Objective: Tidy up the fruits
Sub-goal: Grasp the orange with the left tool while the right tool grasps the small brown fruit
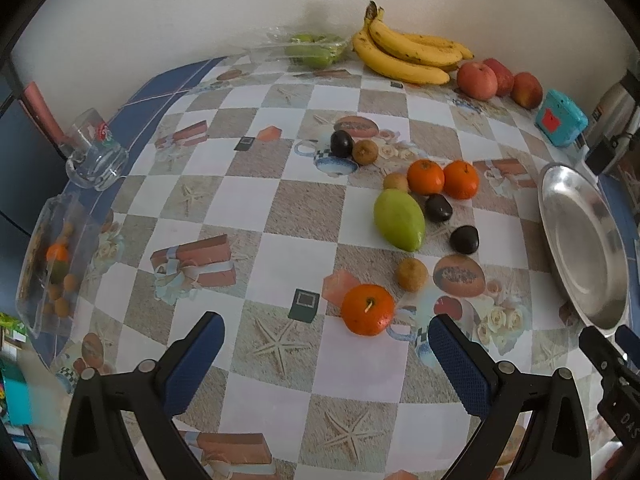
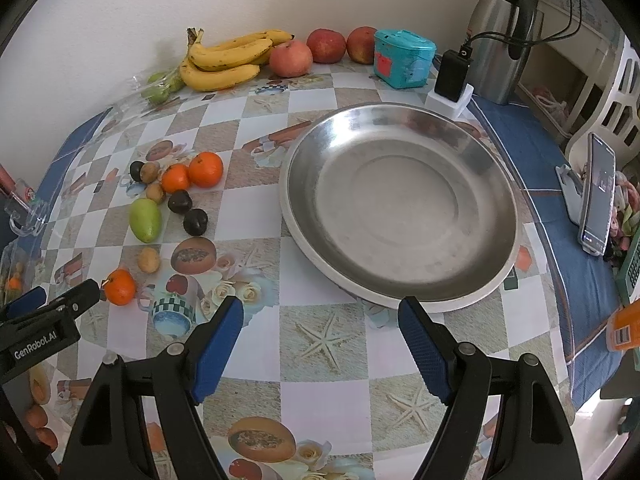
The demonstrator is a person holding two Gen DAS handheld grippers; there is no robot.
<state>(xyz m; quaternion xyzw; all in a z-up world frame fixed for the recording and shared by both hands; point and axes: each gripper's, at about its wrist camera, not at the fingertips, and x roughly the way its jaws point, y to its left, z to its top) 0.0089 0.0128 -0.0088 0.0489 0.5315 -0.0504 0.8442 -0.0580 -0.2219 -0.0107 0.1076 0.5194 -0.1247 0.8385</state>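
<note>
Now both grippers are hanging above the checked tablecloth [image 2: 320, 280], pointing steeply down. The left gripper [image 1: 324, 332] is standing wide open with nothing between its blue pads, and the nearest orange [image 1: 367, 309] is lying on the cloth just beyond its tips, closer to the right-hand pad. The right gripper [image 2: 320, 316] is likewise gaping and gripping nothing, its fingertips sitting just short of the near rim of the empty steel plate [image 2: 400, 208].

Loose fruit is lying left of the plate: a green mango [image 1: 399, 220], two more oranges [image 1: 443, 177] touching each other, three dark plums [image 1: 464, 240] and several small brown fruits [image 1: 412, 274] (possibly longans, though they are too small to tell). Bananas [image 2: 224, 60] and three apples [image 2: 291, 58] are resting along the wall.
</note>
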